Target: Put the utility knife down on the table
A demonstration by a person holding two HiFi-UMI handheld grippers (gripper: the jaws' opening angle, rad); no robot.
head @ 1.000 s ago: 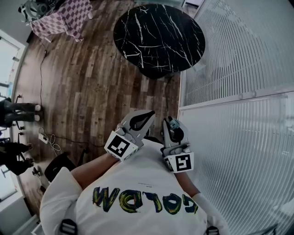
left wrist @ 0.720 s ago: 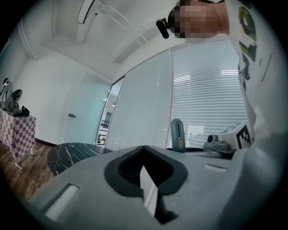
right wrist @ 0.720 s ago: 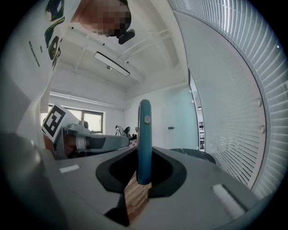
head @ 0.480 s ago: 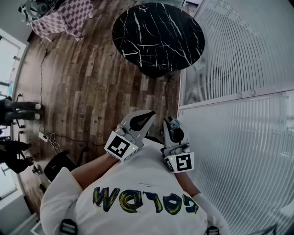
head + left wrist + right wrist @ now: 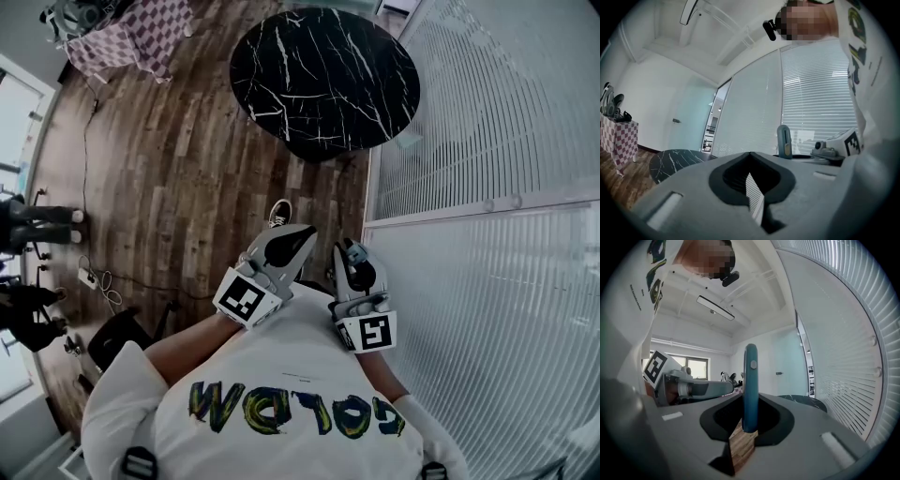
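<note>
As seen from above, holding left claw (image 5: pixel 302 236) and right claw (image 5: pixel 349 251) level and side by side, just off the front of a white shirt (image 5: pixel 281 394). Below both claws, wide plank floor (image 5: pixel 187 178). Off the right claw's outer side, close by, tall glass wall with slatted blinds (image 5: pixel 487 122). Well ahead of both claws and apart from them, round black marble table (image 5: pixel 323 75), standing on the planks beside that glass. Far beyond the left claw's outer side, checked cloth (image 5: pixel 131 37) draped over some stand. Just ahead of the left claw's tips, down on the floor, one pale shoe (image 5: pixel 278 214). Parted only to a narrow slit, the left claw's jaws, with just a sliver of blinds seen through. At the rear of each claw, a marker cube (image 5: pixel 246 298) facing up. Clamped in the right claw, a blue utility knife (image 5: pixel 750 385): pinched between the pads near its lower end, standing upright and rising well above the jaw tips, planks showing through the slit beneath. Up in that claw, then, well short of the table and not touching it.
</note>
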